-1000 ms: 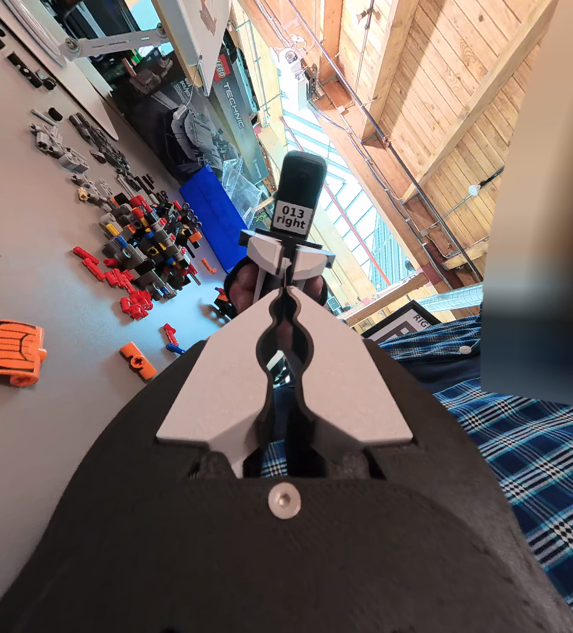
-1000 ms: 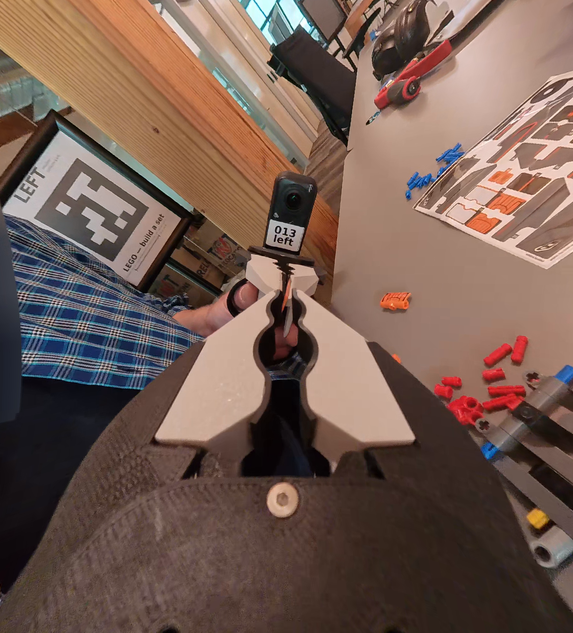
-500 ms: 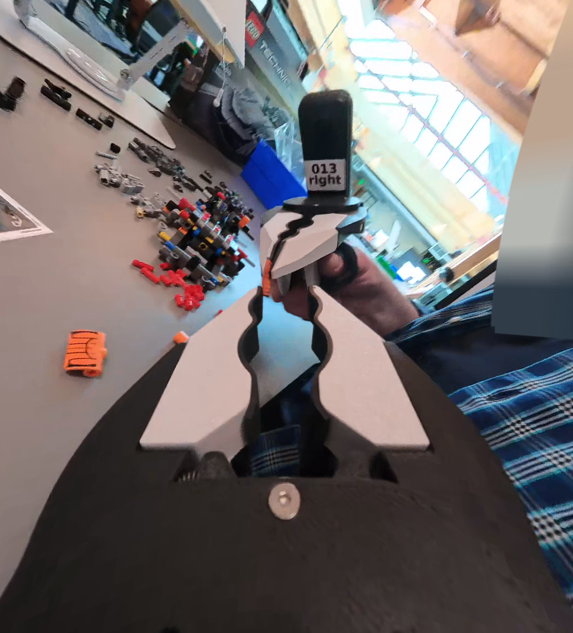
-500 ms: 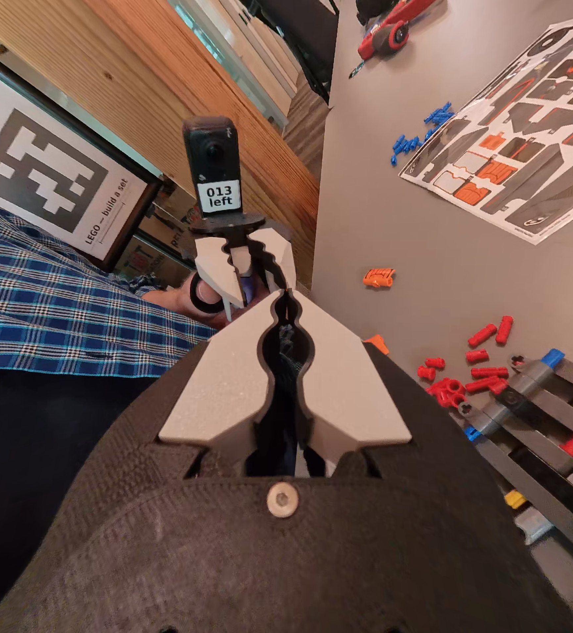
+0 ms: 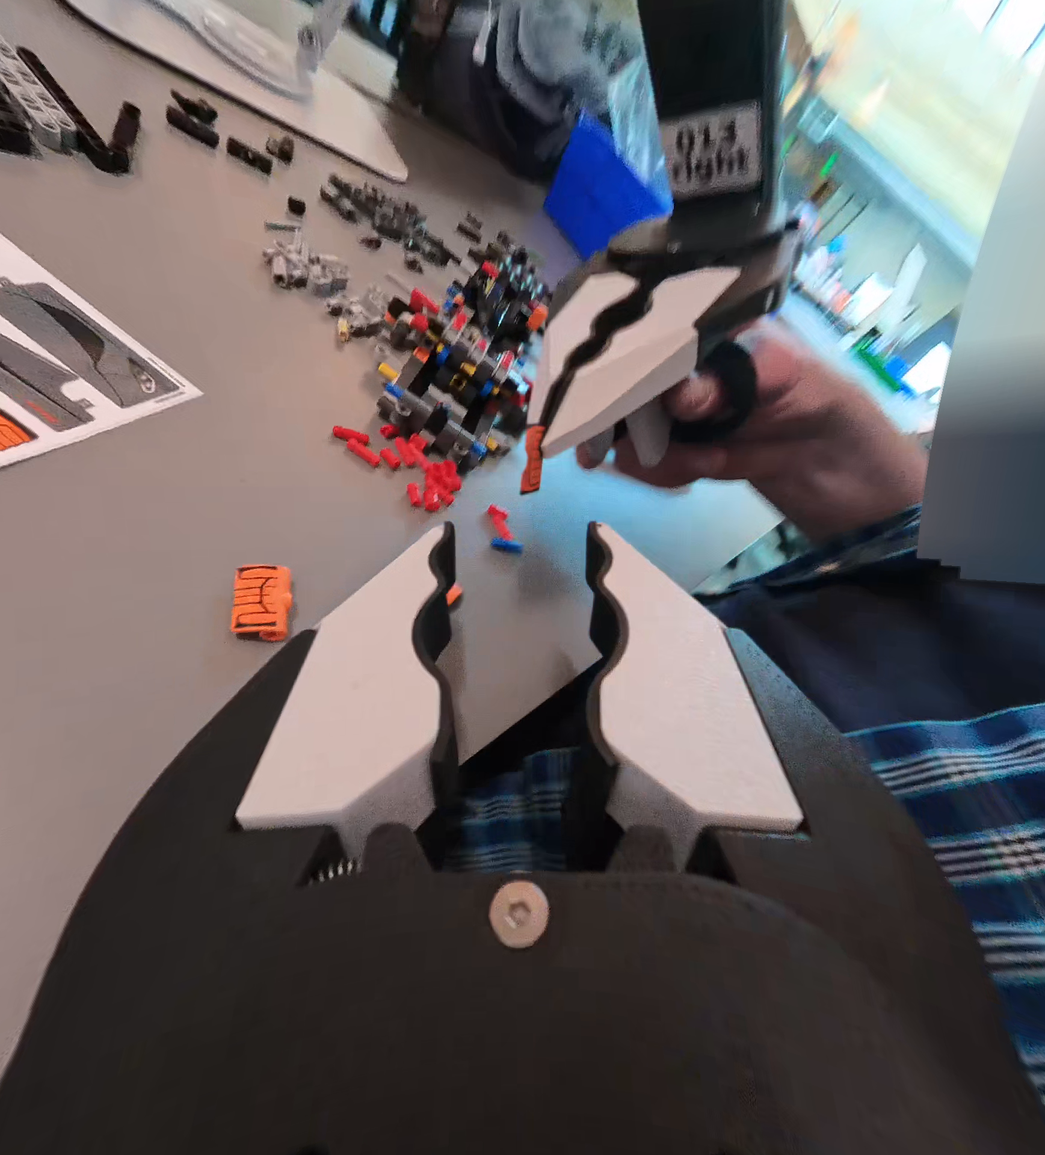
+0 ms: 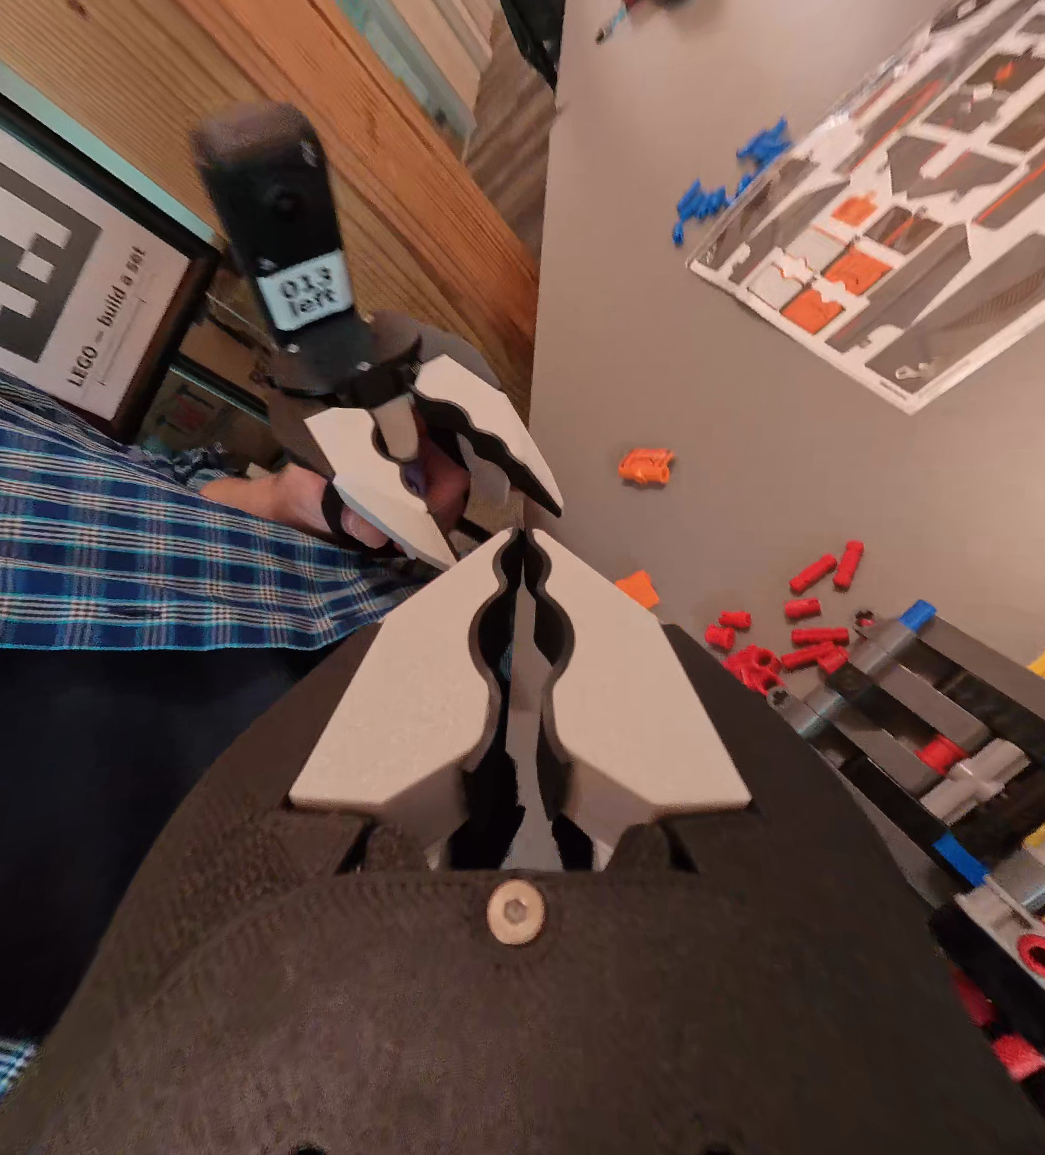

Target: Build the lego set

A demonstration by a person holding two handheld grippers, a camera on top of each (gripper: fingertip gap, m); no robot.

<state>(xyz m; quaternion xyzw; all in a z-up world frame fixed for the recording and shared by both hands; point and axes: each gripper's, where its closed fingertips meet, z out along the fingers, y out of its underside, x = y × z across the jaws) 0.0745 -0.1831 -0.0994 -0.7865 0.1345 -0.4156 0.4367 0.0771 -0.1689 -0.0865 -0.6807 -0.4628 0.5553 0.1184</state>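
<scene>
**Right claw pinching thin orange part, left claw wide open and empty**

Left gripper [image 5: 520, 537]: jaws spread wide, nothing between them, only grey table [image 5: 132, 562] showing through the gap. Held above the table edge, over a plaid shirt [image 5: 1007, 812].

Right gripper [image 5: 538, 447]: jaws closed on a thin orange piece [image 5: 532, 465] that sticks out below the tips, held above the table. In the right wrist view the same gripper [image 6: 521, 534] shows its jaws nearly touching; the piece itself is edge-on there and hard to make out. Hand [image 5: 788, 431] on the right gripper is motion-blurred.

On the table:
- orange ribbed part [image 5: 260, 601], lying alone near the left claw
- pile of mixed lego pieces [image 5: 457, 369], red pins [image 5: 426, 469] scattered at its near side
- sticker sheet [image 5: 38, 375], cut off by the left frame edge
- small orange piece [image 5: 454, 594], mostly hidden behind the left finger
- blue pins [image 6: 726, 187], blurred, beside the sheet's far edge

Partly built grey/black assembly [image 6: 945, 750] is cut off at the lower right in the right wrist view
</scene>
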